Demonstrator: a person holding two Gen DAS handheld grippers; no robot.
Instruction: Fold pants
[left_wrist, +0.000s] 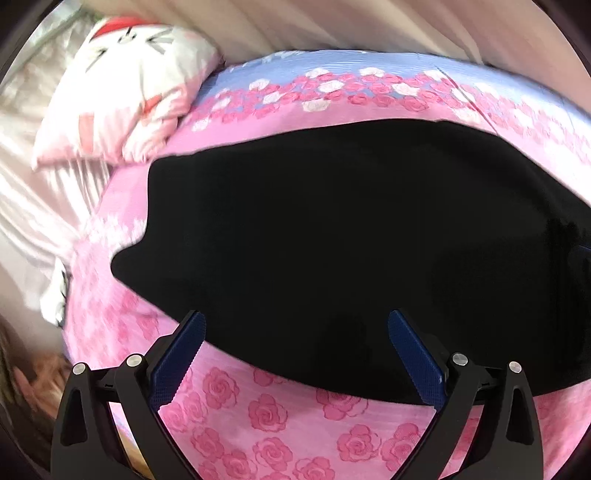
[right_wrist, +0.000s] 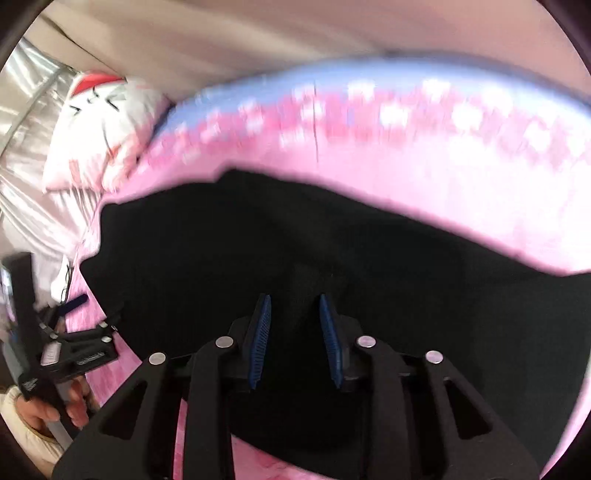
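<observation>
Now the bed (left_wrist: 258, 424), covered in a pink rose sheet, fills both views, with the black pants (left_wrist: 332, 229) flat across mid-frame. Upper left lies a pillow (left_wrist: 129, 92). Left claw (left_wrist: 295, 325) gapes wide; right claw (right_wrist: 294, 306) hangs narrowly parted above the pants, gripping nothing.

Left gripper (left_wrist: 295, 325) angled downward, fingers spread wide, right gripper (right_wrist: 295, 301) angled downward, fingers narrowly parted, nothing pinched.

one pair of black pants (left_wrist: 351, 229) is seen, laid on one rose-printed bedspread (left_wrist: 280, 413). one cat-face pillow (left_wrist: 129, 85) is counted. two grippers are counted: the left gripper (left_wrist: 295, 354) and the right gripper (right_wrist: 295, 339), each with two blue-padded fingers. one hand (right_wrist: 55, 406) is shown.
</observation>
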